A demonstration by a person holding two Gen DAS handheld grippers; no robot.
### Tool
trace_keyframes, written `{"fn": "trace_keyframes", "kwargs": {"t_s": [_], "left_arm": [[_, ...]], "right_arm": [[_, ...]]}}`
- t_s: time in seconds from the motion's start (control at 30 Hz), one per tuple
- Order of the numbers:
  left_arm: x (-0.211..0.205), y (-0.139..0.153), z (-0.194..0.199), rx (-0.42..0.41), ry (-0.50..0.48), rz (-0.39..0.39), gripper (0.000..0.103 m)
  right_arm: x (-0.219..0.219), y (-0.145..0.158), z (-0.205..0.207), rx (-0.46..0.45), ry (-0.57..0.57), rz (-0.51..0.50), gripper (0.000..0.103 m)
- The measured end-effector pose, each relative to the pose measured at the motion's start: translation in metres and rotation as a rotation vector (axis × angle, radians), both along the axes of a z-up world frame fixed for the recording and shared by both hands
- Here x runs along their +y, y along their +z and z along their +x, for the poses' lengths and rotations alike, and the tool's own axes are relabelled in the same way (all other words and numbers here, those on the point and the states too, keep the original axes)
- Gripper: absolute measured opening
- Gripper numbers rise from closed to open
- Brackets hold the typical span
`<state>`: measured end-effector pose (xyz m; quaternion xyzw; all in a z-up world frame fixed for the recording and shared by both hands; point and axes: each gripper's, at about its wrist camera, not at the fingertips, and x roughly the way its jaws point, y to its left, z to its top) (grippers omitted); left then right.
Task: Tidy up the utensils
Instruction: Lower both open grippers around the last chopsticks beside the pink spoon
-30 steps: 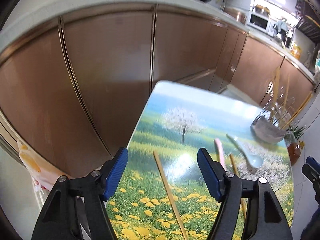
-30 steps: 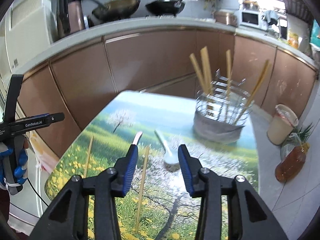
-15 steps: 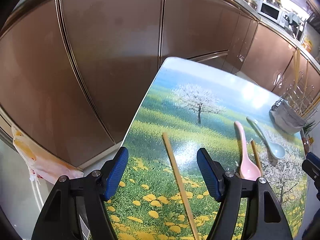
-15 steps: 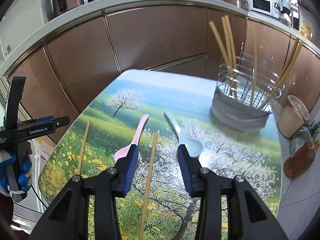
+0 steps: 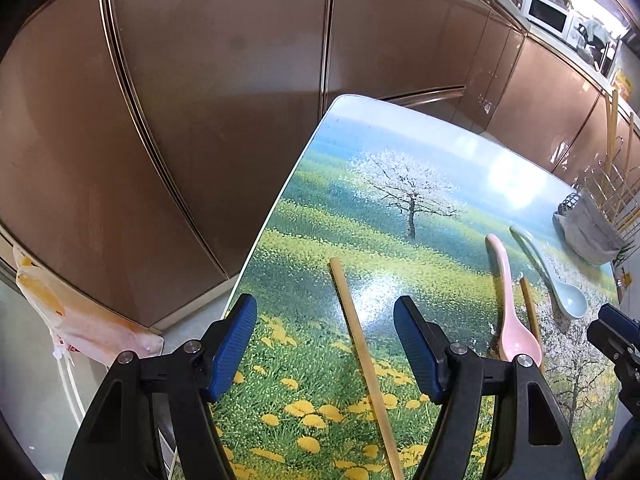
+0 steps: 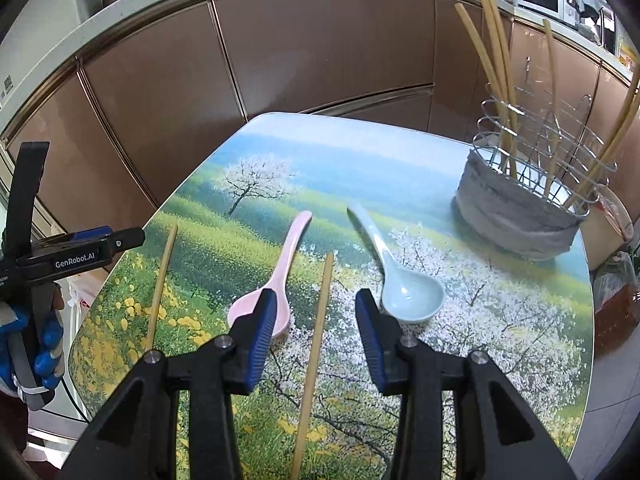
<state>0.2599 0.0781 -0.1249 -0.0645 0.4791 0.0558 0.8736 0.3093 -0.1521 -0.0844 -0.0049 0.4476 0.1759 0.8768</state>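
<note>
Wire utensil holder (image 6: 536, 184) whole only from the right tool (image 6: 316, 320).

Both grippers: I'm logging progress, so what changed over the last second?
Both came down and tilted toward the table, jaws open: the left gripper over one chopstick, the right gripper over the other. Nothing gripped. Chopsticks, pink spoon, blue spoon and holder stayed put.
</note>
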Motion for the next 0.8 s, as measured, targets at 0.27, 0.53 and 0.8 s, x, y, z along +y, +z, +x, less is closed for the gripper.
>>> {"fn": "trace_keyframes", "kwargs": {"t_s": [0.27, 0.53, 0.8], "left_arm": [[-0.003, -0.006, 0.006, 0.01, -0.002, 0.001, 0.07], [-0.003, -0.013, 0.011, 0.028, -0.008, -0.002, 0.07], [-0.003, -0.021, 0.013, 0.06, -0.013, -0.001, 0.07]], "right_arm": [[-0.002, -0.004, 0.005, 0.007, 0.003, -0.003, 0.038], [0.0, -0.007, 0.007, 0.014, 0.027, -0.014, 0.039], [0.001, -0.017, 0.014, 0.057, 0.034, -0.04, 0.036]]}}
